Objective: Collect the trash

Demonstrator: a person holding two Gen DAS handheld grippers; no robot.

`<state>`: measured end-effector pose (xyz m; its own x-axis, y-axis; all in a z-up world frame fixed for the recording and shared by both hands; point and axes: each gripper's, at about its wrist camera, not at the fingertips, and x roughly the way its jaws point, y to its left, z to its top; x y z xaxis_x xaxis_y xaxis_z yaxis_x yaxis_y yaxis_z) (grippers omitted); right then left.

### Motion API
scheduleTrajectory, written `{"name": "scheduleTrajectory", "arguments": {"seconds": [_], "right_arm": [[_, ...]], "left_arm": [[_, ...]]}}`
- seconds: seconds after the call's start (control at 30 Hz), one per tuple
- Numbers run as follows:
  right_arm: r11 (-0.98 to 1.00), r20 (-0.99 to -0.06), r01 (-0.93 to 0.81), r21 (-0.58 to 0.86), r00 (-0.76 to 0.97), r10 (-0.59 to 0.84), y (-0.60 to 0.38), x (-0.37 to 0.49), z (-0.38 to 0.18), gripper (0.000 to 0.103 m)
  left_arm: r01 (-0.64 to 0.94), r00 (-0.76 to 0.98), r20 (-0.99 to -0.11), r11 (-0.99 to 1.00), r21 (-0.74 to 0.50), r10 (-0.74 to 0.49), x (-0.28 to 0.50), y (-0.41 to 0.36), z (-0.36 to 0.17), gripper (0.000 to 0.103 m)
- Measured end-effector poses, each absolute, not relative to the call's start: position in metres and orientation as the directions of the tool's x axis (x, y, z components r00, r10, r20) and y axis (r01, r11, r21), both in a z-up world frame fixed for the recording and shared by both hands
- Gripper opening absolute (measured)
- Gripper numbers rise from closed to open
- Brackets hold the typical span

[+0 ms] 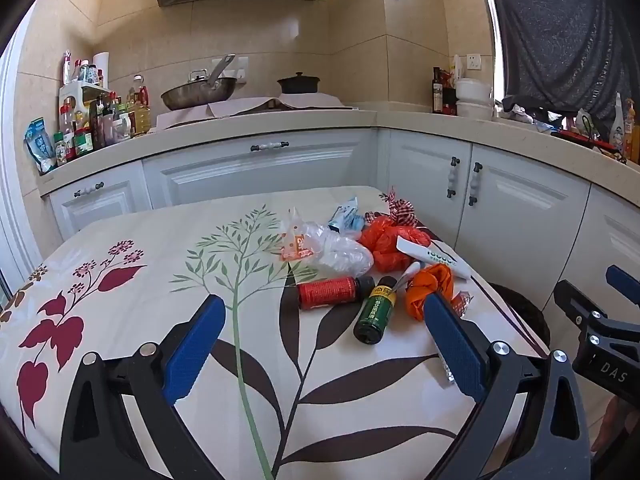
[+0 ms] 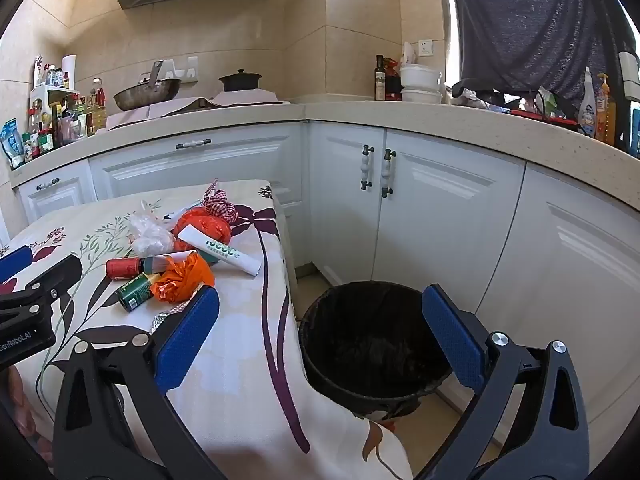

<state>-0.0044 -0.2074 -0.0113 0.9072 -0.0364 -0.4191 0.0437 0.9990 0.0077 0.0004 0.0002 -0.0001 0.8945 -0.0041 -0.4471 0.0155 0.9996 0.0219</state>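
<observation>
The left gripper (image 1: 324, 312), a black frame with blue textured pads, is tilted down and forward, its jaws spread wide with nothing between the pads. The right gripper (image 2: 320, 308), of the same black and blue build, is tilted down alike, its jaws equally wide and empty. The two sit side by side, close together.

Black gripper (image 1: 324, 312), blue pads (image 1: 196, 344), silver screws

Wok (image 1: 199, 95), black pot (image 1: 299, 83), condiment bottles (image 1: 100, 116) on counter (image 1: 256, 123)
</observation>
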Motion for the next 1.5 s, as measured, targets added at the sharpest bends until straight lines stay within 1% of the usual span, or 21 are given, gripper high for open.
{"name": "scheduleTrajectory", "arguments": {"seconds": [0.3,0.33,1.5], "right_arm": [[0.999,-0.417,0.048,-0.004,0.908,-0.045,-0.207,-0.004,-0.011,0.099],[0.999,-0.416,0.048,-0.004,0.908,-0.045,-0.208,-0.004,-0.012,0.099],[0.999,-0.421,0.048,-0.008,0.906,-0.047,-0.208,-0.005,-0.009,0.099]], "left_arm": [[0.012,0.892,-0.453,1.000,-0.001,-0.011,0.002,0.010,0.002,0.097],[0.002,0.892,-0.451,1.000,0.028,0.011,0.000,0.004,-0.004,0.097],[-0.014,0.892,-0.452,1.000,0.017,0.020,-0.001,0.011,-0.002,0.097]]}}
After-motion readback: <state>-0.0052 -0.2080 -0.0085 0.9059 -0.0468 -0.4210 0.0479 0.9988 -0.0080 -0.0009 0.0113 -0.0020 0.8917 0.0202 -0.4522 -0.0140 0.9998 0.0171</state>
